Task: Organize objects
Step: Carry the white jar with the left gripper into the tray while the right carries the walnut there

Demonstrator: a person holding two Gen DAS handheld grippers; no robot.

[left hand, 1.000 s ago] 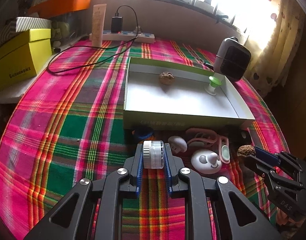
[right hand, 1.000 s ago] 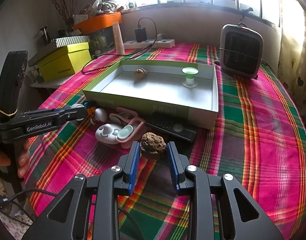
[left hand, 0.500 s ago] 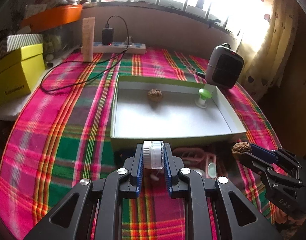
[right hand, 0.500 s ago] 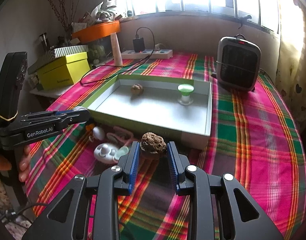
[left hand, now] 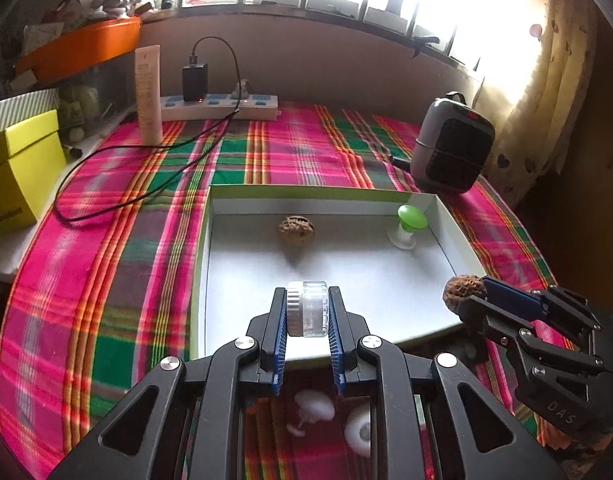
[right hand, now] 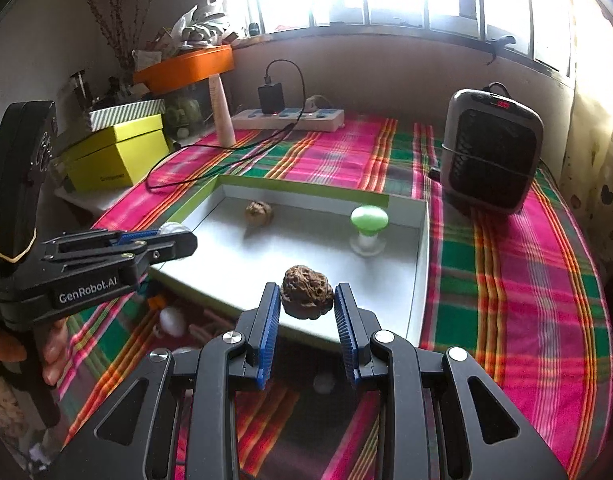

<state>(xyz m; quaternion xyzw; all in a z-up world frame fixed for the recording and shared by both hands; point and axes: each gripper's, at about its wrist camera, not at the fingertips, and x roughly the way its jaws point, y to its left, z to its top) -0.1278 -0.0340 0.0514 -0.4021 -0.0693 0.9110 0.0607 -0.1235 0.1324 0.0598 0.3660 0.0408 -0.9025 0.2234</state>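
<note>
While I hold both over tray (left hand: 205, 264): L gripper (left hand: 307, 312) clamped on jar (left hand: 308, 314), R gripper (right hand: 304, 300) on walnut (right hand: 306, 294). In tray: walnut no. 2 (left hand: 297, 230), green knob (left hand: 411, 216). Left: white bits (left hand: 314, 402) on cloth.

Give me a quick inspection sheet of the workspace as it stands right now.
Surface: plaid tablecloth, flat.
Job's things: white tray holds a walnut and a green-capped mushroom toy.
Clutter: white mushroom toys on the cloth before the tray.
Grippers: left tool shut on a small clear jar; right tool shut on a second walnut; both over the tray's near edge.
Cables: black charger cable across the cloth, from the power strip.
Surroundings: heater, yellow box, window.
</note>
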